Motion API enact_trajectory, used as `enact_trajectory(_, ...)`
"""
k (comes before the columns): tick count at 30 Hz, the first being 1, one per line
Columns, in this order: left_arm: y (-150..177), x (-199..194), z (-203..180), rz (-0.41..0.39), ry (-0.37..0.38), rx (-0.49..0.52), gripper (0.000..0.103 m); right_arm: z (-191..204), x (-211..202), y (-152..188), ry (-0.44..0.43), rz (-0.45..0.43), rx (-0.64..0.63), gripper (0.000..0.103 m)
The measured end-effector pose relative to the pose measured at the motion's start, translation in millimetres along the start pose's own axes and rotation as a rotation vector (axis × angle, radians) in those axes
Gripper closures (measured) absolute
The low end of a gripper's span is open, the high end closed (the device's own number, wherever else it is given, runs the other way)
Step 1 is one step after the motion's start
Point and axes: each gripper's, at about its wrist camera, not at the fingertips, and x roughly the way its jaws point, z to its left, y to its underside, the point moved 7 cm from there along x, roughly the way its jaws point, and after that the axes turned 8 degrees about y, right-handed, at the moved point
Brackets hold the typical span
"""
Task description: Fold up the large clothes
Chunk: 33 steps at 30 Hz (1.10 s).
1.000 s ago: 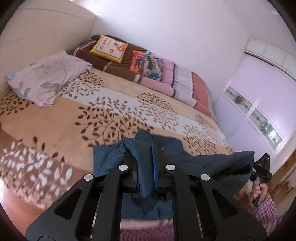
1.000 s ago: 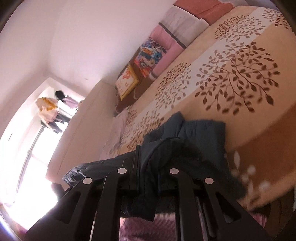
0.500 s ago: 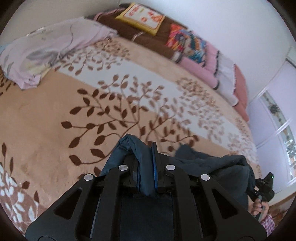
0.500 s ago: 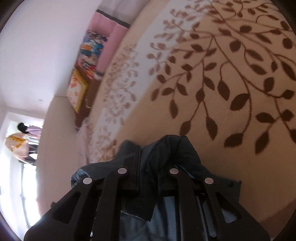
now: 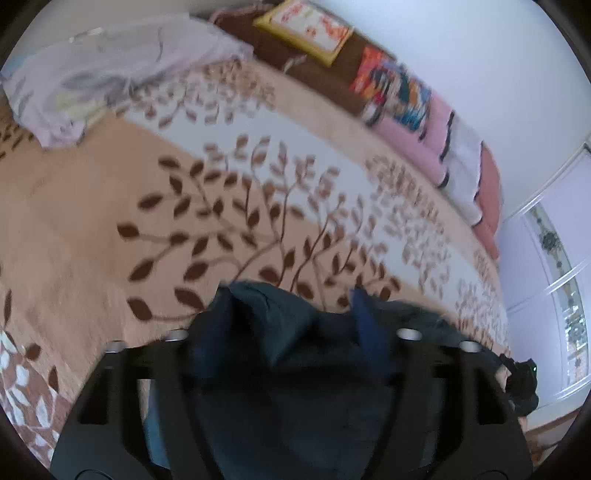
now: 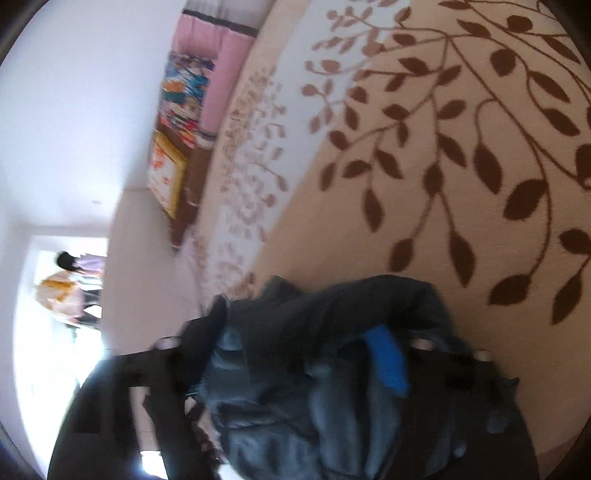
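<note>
A dark blue garment (image 5: 280, 325) lies bunched on the leaf-patterned bedspread (image 5: 110, 221), at the bed's near edge. My left gripper (image 5: 291, 332) sits low over it. Its jaws are opening and stand wide apart, with the cloth slack between them and no pad pressing on it. In the right wrist view the same garment (image 6: 351, 306) is heaped between the wide, opening jaws of my right gripper (image 6: 295, 343). A blue pad (image 6: 388, 362) shows bare beside the folds. Both views are blurred.
A lilac pillow (image 5: 110, 74) lies at the bed's far left. A yellow cushion (image 5: 306, 29), a colourful cushion (image 5: 391, 88) and a pink folded quilt (image 5: 424, 140) line the far wall. Wardrobe doors (image 5: 554, 258) stand at the right. Clothes hang by a bright window (image 6: 62, 295).
Both grippers came down toward the bed with the garment pinched in them. Their jaws have since spread wide, and the cloth now lies loose between them on the bedspread.
</note>
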Motion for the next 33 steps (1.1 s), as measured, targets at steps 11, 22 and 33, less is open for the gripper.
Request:
enact_trajectory(11,16,-61,-28,-0.083,0.022,0.135,0.018,29,-22,24,0.127,-0.139,-0.186,0.043)
enact_trajectory(22,135,-117,-62,-0.107,-0.042,0.416,0.018,114,64,146,0.324,-0.035,-0.74,0.093)
enact_trajectory(33,218,-107,-56,0.036,0.011,0.439,0.018,100,182,140,0.512,0.084,-0.728,0.103)
